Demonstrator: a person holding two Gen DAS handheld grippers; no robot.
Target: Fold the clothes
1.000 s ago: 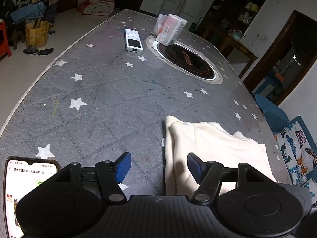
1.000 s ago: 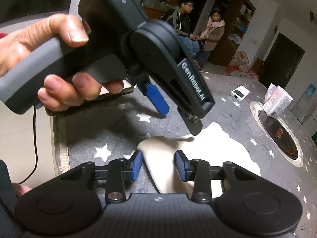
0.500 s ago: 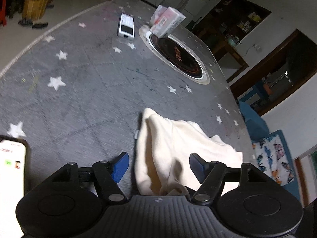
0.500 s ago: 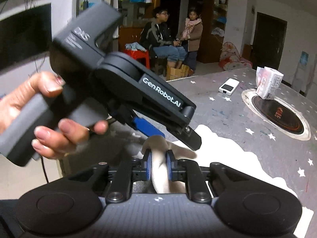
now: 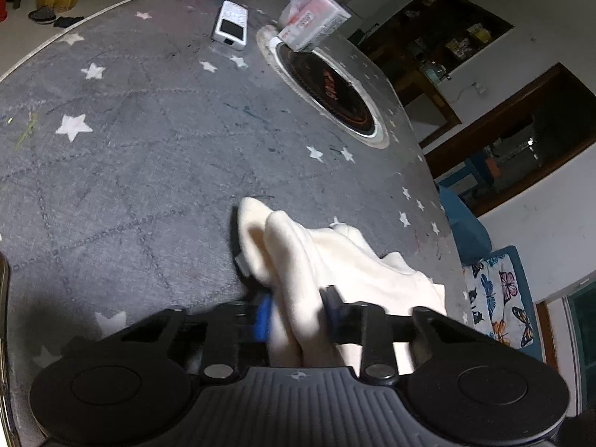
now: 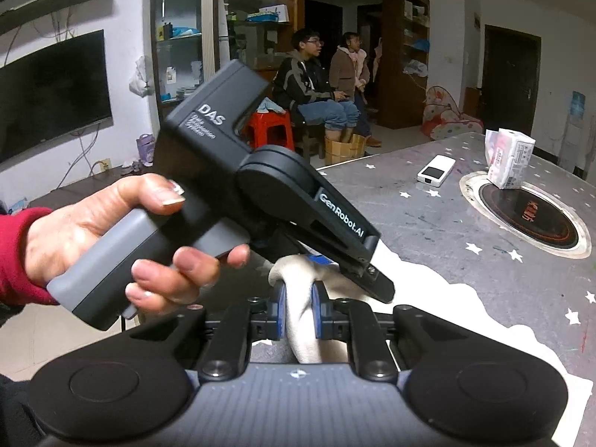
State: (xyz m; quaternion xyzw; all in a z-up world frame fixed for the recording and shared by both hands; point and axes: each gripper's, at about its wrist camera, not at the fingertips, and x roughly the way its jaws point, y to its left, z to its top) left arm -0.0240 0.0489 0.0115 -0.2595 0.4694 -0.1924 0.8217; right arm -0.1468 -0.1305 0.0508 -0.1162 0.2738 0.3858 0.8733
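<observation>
A cream-white fleecy garment point(image 5: 346, 264) lies rumpled on a grey star-patterned table cover point(image 5: 149, 141), near its edge. One end is bunched and lifted off the surface in soft upright folds, while the rest trails flat across the cover. From the right wrist view, the same garment point(image 6: 428, 298) spreads away as a pale sheet.

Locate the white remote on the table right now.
The remote lies flat at the table's far side, upper middle of the left wrist view, just left of the round cooktop and the tissue pack.
</observation>
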